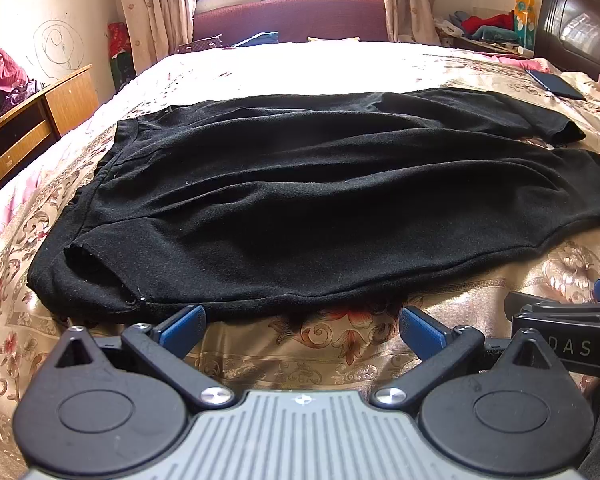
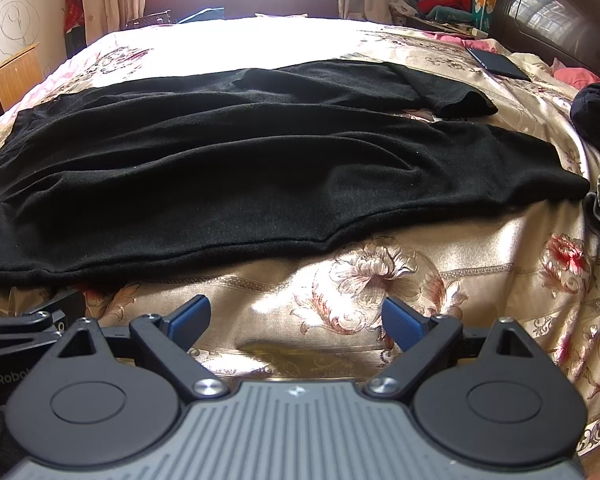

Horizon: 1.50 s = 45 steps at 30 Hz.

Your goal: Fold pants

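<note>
Black pants (image 1: 300, 192) lie spread flat across the bed, waistband at the left, both legs running to the right. They also show in the right wrist view (image 2: 260, 160). My left gripper (image 1: 302, 320) is open and empty, just in front of the pants' near edge by the waist end. My right gripper (image 2: 296, 314) is open and empty, a little short of the near leg's edge. The right gripper's side shows at the right of the left wrist view (image 1: 568, 320).
The bed has a floral gold-and-pink cover (image 2: 380, 280). A dark phone (image 2: 500, 62) lies at the far right near the dark headboard (image 2: 560, 20). Dark and grey clothes (image 2: 596, 120) lie at the right edge. A wooden desk (image 1: 28, 120) stands at the left.
</note>
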Each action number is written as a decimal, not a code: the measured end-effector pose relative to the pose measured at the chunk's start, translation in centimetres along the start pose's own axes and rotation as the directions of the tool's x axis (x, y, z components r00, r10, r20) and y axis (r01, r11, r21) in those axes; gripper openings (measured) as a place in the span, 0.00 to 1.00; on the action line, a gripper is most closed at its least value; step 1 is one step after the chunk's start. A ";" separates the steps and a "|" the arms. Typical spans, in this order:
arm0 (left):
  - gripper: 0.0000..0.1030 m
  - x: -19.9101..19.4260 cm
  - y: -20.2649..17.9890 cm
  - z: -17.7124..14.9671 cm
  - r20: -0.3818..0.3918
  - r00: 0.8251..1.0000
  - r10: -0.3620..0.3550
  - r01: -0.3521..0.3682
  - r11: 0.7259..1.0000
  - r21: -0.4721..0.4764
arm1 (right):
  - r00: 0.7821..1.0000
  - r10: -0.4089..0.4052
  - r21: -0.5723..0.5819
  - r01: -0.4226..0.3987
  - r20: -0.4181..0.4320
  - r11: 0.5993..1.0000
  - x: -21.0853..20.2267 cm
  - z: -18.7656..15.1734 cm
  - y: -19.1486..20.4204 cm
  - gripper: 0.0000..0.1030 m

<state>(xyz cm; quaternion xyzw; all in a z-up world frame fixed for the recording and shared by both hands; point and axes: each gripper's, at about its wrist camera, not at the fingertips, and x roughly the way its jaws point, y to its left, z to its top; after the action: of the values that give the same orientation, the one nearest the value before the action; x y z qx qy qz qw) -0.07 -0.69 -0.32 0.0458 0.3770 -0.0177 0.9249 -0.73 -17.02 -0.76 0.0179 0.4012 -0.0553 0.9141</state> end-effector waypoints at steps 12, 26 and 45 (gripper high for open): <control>1.00 0.0 -0.1 0.0 -0.001 1.000 -0.001 0.001 1.000 0.001 | 1.000 -0.003 0.000 0.003 -0.006 1.000 0.2 0.0 0.0 0.90; 1.00 0.0 -0.3 -0.2 -0.006 1.000 -0.004 0.004 1.000 0.005 | 1.000 -0.008 -0.003 0.008 -0.016 1.000 0.4 0.1 0.1 0.90; 1.00 -0.5 0.0 0.2 0.016 1.000 -0.017 0.017 1.000 0.005 | 1.000 -0.015 -0.006 0.015 -0.011 1.000 0.0 0.4 0.2 0.90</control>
<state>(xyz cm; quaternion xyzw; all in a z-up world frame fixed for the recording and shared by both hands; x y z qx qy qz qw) -0.34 -0.73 0.19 0.0445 0.3698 -0.0267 0.9276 -0.41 -16.86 -0.44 0.0125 0.4067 -0.0610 0.9114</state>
